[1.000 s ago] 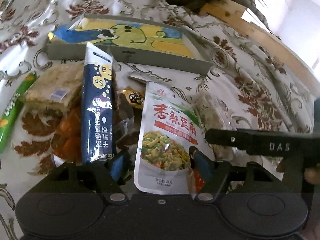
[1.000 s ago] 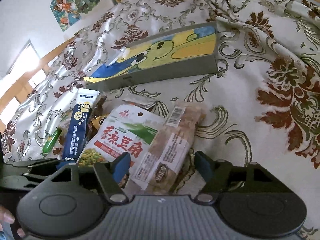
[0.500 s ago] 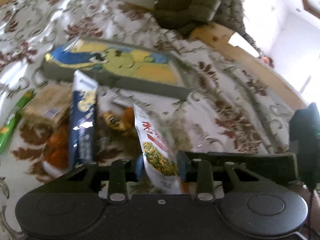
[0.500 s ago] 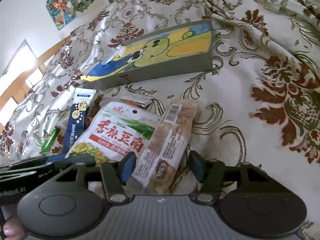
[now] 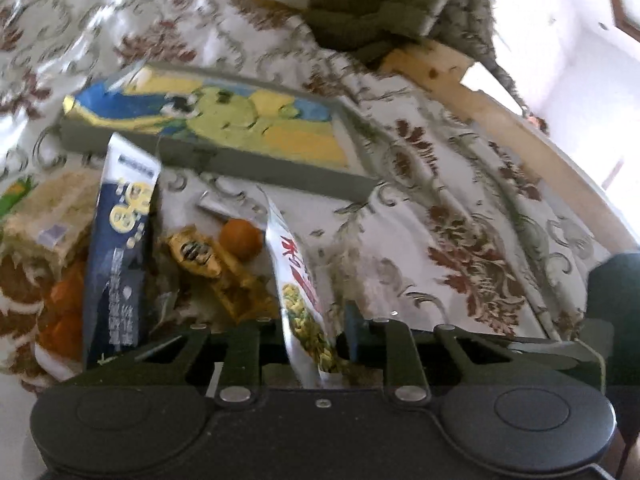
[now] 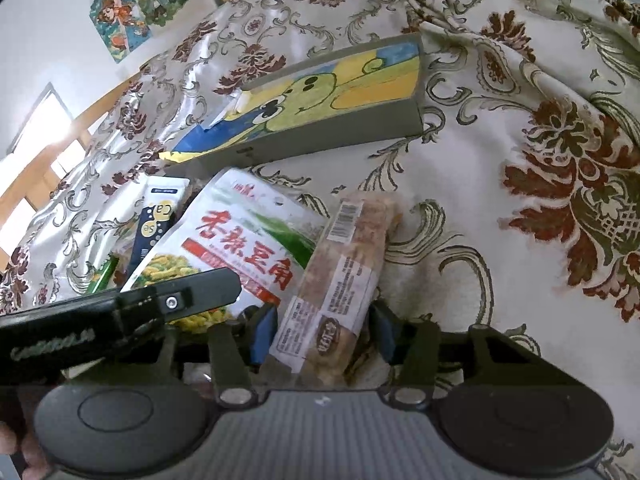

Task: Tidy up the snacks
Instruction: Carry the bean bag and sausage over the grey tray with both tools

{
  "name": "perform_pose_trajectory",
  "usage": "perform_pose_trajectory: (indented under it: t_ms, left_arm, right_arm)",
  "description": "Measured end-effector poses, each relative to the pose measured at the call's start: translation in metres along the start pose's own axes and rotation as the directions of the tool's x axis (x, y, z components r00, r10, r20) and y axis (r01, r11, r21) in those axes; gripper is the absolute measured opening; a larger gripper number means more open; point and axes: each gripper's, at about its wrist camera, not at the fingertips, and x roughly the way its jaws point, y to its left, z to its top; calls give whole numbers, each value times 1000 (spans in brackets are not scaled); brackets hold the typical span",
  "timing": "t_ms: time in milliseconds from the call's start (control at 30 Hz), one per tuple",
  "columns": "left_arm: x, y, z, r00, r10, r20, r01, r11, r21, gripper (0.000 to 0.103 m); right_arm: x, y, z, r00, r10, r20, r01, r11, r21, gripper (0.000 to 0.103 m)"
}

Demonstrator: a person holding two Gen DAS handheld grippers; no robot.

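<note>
My left gripper (image 5: 310, 334) is shut on the white bean snack pouch (image 5: 300, 280) and holds it edge-on, lifted off the bedspread. The same pouch (image 6: 240, 248) shows in the right wrist view beside the left gripper's body (image 6: 120, 316). My right gripper (image 6: 322, 330) is partly closed around a clear-wrapped brown snack bar (image 6: 344, 280), with its jaws on both sides; contact is unclear. A grey tray with a cartoon picture (image 5: 208, 128) lies behind the snacks (image 6: 320, 92).
A dark blue sachet (image 5: 120, 248), a wrapped cake (image 5: 48, 216), gold-wrapped candy (image 5: 200, 256), an orange ball (image 5: 240, 238) and orange pieces (image 5: 64, 308) lie on the floral bedspread (image 5: 460, 208). A wooden bed rail (image 5: 500, 120) runs at right.
My left gripper closed on the bean pouch and lifted it, turning it edge-on. My right gripper narrowed around the snack bar.
</note>
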Motion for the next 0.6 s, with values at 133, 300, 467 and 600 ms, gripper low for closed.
perform_pose_trajectory:
  t_ms: [133,300,467,600]
  left_arm:
    - [9,11,-2,999,24,-42,-26,998,-50,14]
    - [2,7,-2,999,25,-40,-26,999,-26,8]
    - [-14,1,-6,998,30,-46,-30,1000,-5,7]
    - [-30,-2,-6,999,31,-22,-31,999,11,3]
  right_arm:
    - [1,3,-1,1000,-12,4,13,999,-31,56]
    - [0,8,-2,999,-31,9,32,998,-63,52]
    - [-10,13,-2,998,-49,38,52,995,-83,50]
    - [-17,15,-2,997,-46,61,52,994,-92,49]
